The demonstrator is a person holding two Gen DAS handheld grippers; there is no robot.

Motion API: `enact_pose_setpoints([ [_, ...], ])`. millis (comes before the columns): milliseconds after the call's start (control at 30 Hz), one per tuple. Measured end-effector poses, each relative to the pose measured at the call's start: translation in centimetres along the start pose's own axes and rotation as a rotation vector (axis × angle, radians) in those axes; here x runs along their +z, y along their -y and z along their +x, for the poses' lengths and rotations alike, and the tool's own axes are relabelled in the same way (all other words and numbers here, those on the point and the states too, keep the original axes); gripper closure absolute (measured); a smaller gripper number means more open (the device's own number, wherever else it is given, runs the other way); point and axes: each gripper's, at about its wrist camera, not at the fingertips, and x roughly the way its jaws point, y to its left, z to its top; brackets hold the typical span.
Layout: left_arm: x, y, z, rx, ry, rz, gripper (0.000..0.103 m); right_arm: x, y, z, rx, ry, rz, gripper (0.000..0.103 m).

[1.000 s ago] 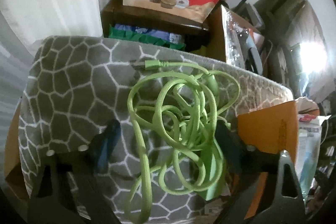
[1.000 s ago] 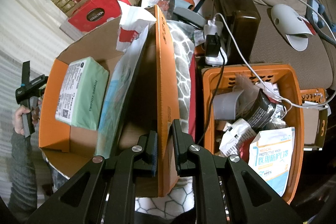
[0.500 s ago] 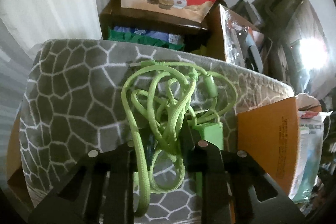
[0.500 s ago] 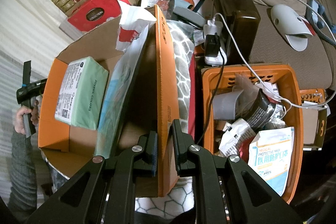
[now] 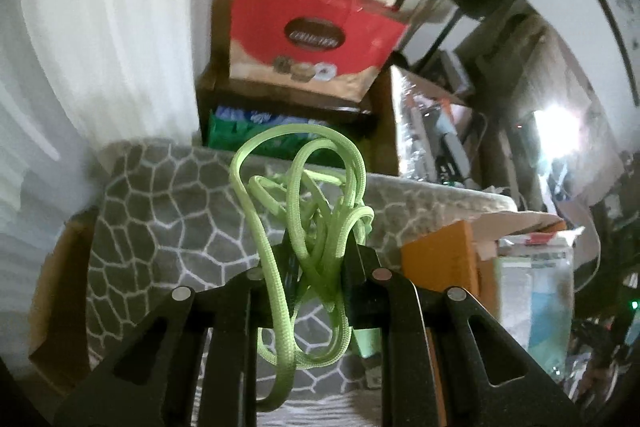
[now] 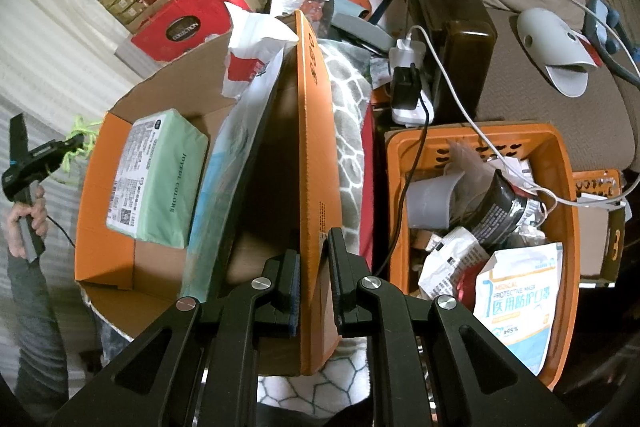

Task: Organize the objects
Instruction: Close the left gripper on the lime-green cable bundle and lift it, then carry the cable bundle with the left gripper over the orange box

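- You are pinching the green cord (image 5: pixel 316 227) in your left gripper (image 5: pixel 316 259); its jaws are pressed on the tangled bundle, whose loops are hanging clear above the grey patterned blanket (image 5: pixel 160 227).
- Seen from the right wrist, that cord (image 6: pixel 78 139) is sitting just left of the orange cardboard box (image 6: pixel 100 227), outside its left wall.
- You are clamping your right gripper (image 6: pixel 314 279) on the box's upright orange flap (image 6: pixel 314 147), jaws pressed against both faces.
- Inside the box, a pale green tissue pack (image 6: pixel 156 179) is lying near the left wall.
- Right of the box, the orange basket (image 6: pixel 560 187) is holding packets and a mask pouch (image 6: pixel 516 299).
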Motion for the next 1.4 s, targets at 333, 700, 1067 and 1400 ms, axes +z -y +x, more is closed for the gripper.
enact_pose_setpoints([
  [333,0.4,3.7,-5.0,-0.025,0.082,0.089,0.086,0.0,0.5,0.0,0.038,0.005,0.011,0.091],
  [700,0.0,7.6,-9.1,-0.124,0.116,0.154,0.086,0.0,0.6,0.0,0.048,0.013,0.015,0.091],
  [1067,-0.8,13.3,-13.3,-0.23,0.167,0.232,0.087,0.0,0.6,0.0,0.048,0.013,0.014,0.091],
  [1400,-2.5,19.5,-12.7,-0.309,0.121,0.306,0.086,0.0,0.6,0.0,0.049,0.012,0.015,0.091],
])
